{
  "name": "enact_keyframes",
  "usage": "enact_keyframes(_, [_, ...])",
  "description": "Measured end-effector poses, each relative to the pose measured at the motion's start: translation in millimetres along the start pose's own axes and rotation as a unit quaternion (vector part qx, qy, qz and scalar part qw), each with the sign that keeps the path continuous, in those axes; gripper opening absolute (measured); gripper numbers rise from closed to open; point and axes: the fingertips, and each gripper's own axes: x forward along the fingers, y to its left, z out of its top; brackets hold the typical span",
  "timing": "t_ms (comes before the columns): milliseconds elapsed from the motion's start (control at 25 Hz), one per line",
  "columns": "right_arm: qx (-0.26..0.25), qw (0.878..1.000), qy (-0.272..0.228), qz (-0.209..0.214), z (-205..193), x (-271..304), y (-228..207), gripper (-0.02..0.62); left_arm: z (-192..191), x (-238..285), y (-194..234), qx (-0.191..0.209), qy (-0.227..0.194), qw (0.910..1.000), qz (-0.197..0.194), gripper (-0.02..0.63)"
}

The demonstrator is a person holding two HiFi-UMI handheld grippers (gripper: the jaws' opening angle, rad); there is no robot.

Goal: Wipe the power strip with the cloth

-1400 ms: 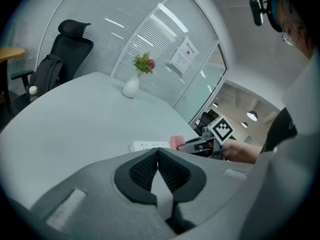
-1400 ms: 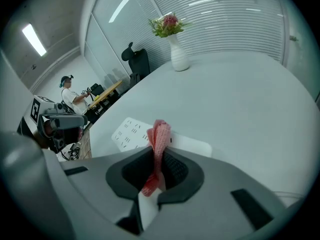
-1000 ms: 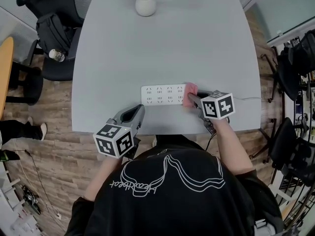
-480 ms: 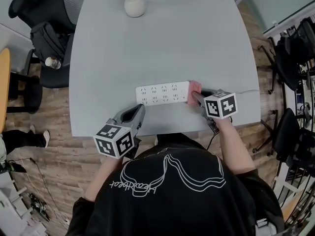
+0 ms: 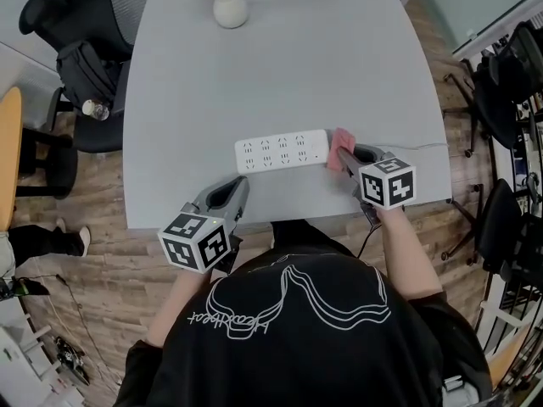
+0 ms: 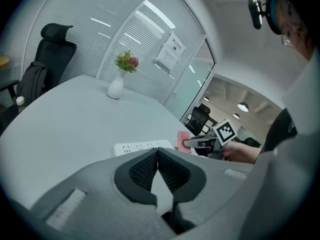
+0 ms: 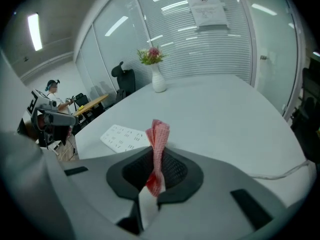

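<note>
A white power strip (image 5: 282,151) lies flat near the front edge of the grey table (image 5: 280,66); its thin white cable (image 5: 424,146) runs off to the right. My right gripper (image 5: 341,154) is shut on a pink cloth (image 5: 342,138), held just off the strip's right end. In the right gripper view the cloth (image 7: 158,144) stands up between the jaws, with the strip (image 7: 125,136) to its left. My left gripper (image 5: 237,186) hangs at the table's front edge below the strip, shut with nothing in it. The left gripper view shows the strip (image 6: 142,147) and cloth (image 6: 182,139) beyond the jaws.
A white vase (image 5: 230,7) with a plant stands at the table's far edge. A black office chair (image 5: 81,66) with a bag and bottle sits at the left. More chairs (image 5: 505,91) stand at the right. Wooden floor surrounds the table.
The cloth was lying over the strip's right end; my right gripper has drawn it to the right, off the end of the strip. The left gripper has stayed in place.
</note>
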Motion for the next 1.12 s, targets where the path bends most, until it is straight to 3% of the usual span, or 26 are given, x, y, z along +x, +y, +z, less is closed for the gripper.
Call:
enact_keyframes(400, [-0.052, 0.989, -0.123, 0.062, 21, -64, 78, 0.041, -8, -48, -34, 0.02, -0.043, 0.9989, 0.0, 0.014])
enact_keyframes(600, [-0.048, 0.978, -0.173, 0.105, 24, -102, 126, 0.041, -9, -80, -59, 0.03, -0.07, 0.9969, -0.021, 0.014])
enact_keyframes(880, [-0.083, 0.963, -0.213, 0.143, 24, -153, 182, 0.041, 0, -115, -105, 0.061, -0.104, 0.9909, -0.06, 0.014])
enact_keyframes(1120, [-0.082, 0.957, -0.231, 0.155, 29, -174, 199, 0.04, 11, -130, -125, 0.072, -0.123, 0.9874, -0.069, 0.014])
